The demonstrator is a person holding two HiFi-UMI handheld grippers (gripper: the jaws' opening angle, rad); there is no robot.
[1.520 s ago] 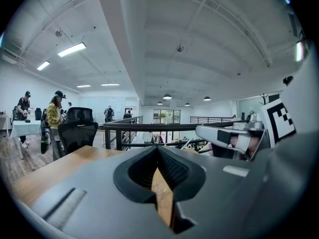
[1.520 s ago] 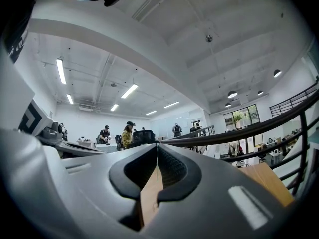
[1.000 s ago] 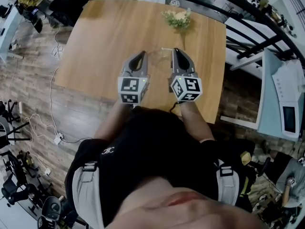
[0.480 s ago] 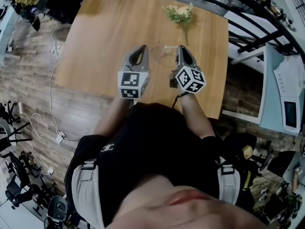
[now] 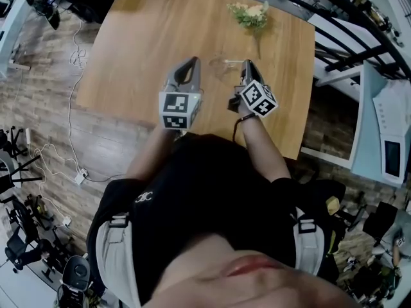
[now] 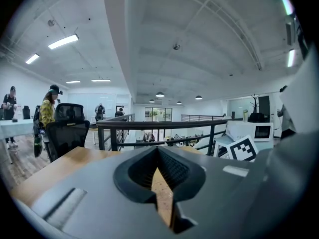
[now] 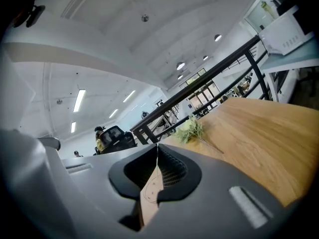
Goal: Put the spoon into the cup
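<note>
Clear cup on table, contents unclear, left gripper, right gripper closed, empty

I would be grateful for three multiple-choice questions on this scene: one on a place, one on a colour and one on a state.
1. Where on the light brown wooden table does the small bunch of pale flowers with green leaves lie?
A) at its near edge
B) near its far edge
C) at its centre

2. What colour is the body of the left gripper?
A) red
B) grey
C) yellow

3. How do the right gripper jaws stand?
A) wide apart
B) closed on a flower
C) together, nothing between them

Answers:
1 B, the head view shows the flowers by the far edge.
2 B, its shell is grey.
3 C, its own view shows the tips meeting.
</note>
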